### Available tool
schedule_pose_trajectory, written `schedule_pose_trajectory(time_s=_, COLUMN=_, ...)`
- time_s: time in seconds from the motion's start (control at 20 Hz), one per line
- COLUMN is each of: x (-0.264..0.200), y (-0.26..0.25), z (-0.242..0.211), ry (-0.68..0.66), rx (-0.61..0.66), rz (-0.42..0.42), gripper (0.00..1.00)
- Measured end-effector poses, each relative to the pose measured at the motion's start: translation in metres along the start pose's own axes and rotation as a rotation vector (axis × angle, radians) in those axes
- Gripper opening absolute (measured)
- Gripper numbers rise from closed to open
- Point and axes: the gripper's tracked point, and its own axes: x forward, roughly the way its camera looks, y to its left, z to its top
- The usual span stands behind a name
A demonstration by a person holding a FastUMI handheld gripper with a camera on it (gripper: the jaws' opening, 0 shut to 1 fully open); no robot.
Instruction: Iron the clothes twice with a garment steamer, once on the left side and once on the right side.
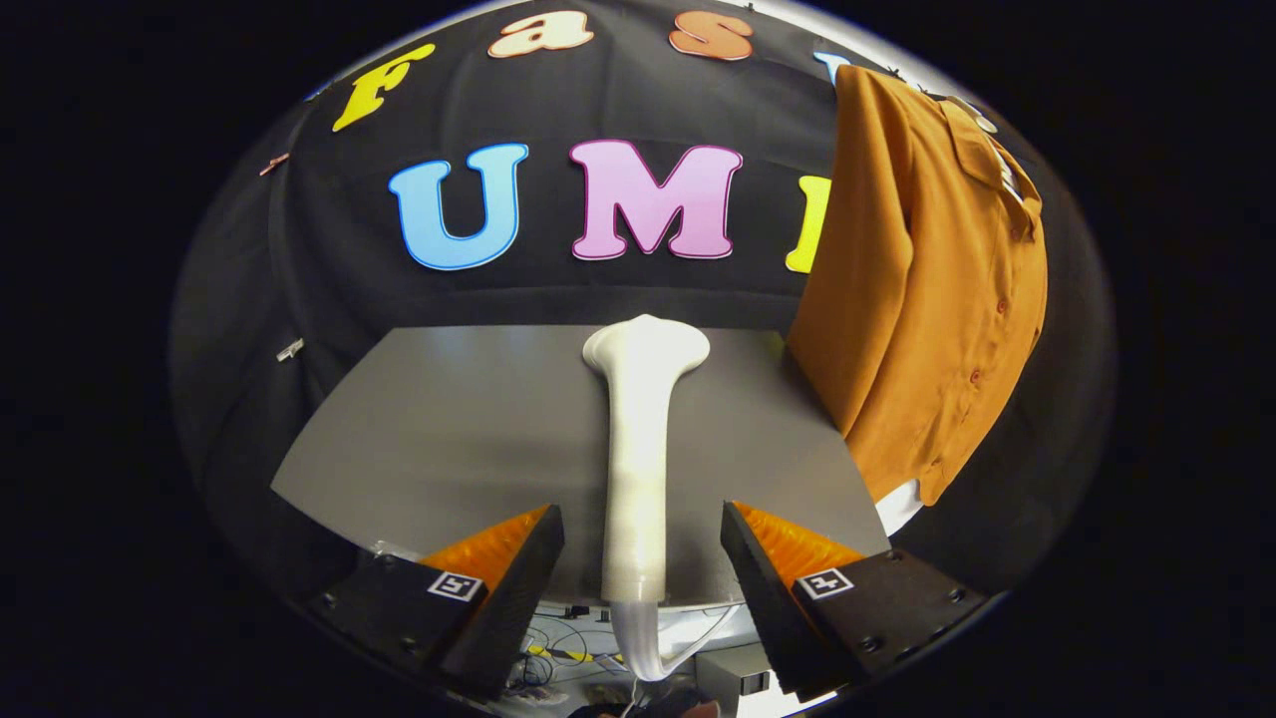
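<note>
**Hand-held gripper open around the steamer handle, grasp not yet made**

Hand-held gripper [642, 538] sits with its two fingers spread wide, one on each side of the white garment steamer [638, 439], and neither finger touches it. The steamer lies on the grey bench [449, 429], handle toward you and between the fingers, its flared head pointing away toward the black booth wall. A pale hose [638, 638] leaves the handle's near end and drops over the bench edge. The orange shirt [917, 279] hangs beyond the fingers on your right, well apart from the steamer, its button placket visible.

You appear to be at the pick-up step. Centre the handle between the fingers before closing, grip along its straight part, and watch that the hose can trail freely when you lift.
</note>
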Motion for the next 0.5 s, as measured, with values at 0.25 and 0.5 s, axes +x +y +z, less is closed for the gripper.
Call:
schedule_pose_trajectory(time_s=0.25, x=0.026, y=-0.002, z=-0.007, ry=0.037, rx=0.0, rz=-0.038, gripper=0.56)
schedule_pose_trajectory(time_s=0.5, x=0.02, y=0.003, z=-0.002, ry=-0.025, rx=0.004, rz=0.005, gripper=0.3)
